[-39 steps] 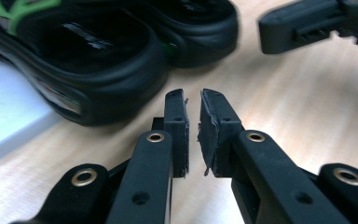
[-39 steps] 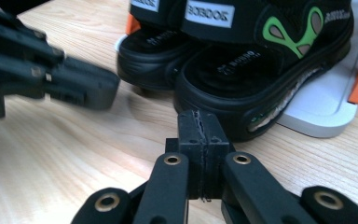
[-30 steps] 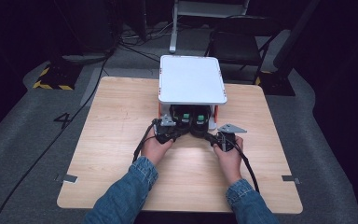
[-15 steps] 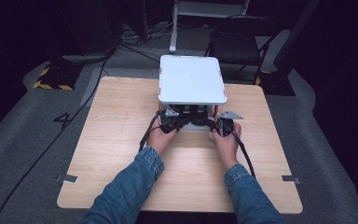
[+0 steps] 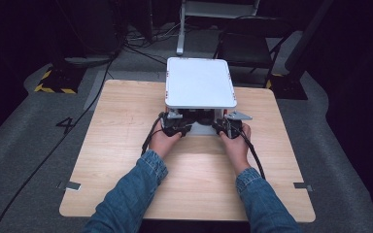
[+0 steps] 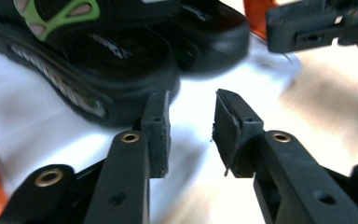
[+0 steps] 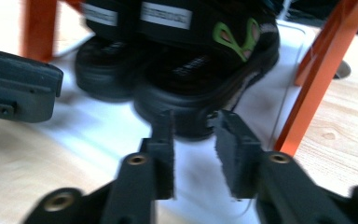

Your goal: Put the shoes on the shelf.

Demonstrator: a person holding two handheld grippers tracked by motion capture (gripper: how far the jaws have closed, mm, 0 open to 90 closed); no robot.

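Note:
A pair of black sandals with green trim [image 5: 196, 116] stands on the white lower shelf [image 6: 28, 126] of a small rack with a white top [image 5: 199, 82] and orange legs [image 7: 317, 84]. My left gripper [image 5: 175, 127] is at the shelf's front edge. Its jaws [image 6: 191, 100] have just been opening, with nothing between them, and the near sandal [image 6: 98, 70] is just beyond its left fingertip. My right gripper [image 5: 222, 127] is beside it. Its jaws [image 7: 193, 116] have also just been opening and stand empty in front of a sandal's toe [image 7: 205, 74].
The rack sits at the far middle of a wooden table [image 5: 126, 145]. Another orange leg [image 7: 39, 28] rises at the shelf's far corner. Dark chairs and cables lie on the floor behind the table. The other gripper's body [image 6: 317, 23] shows close by.
Both hands have moved forward to the rack's lower shelf, the right one also shifting left toward the sandals.

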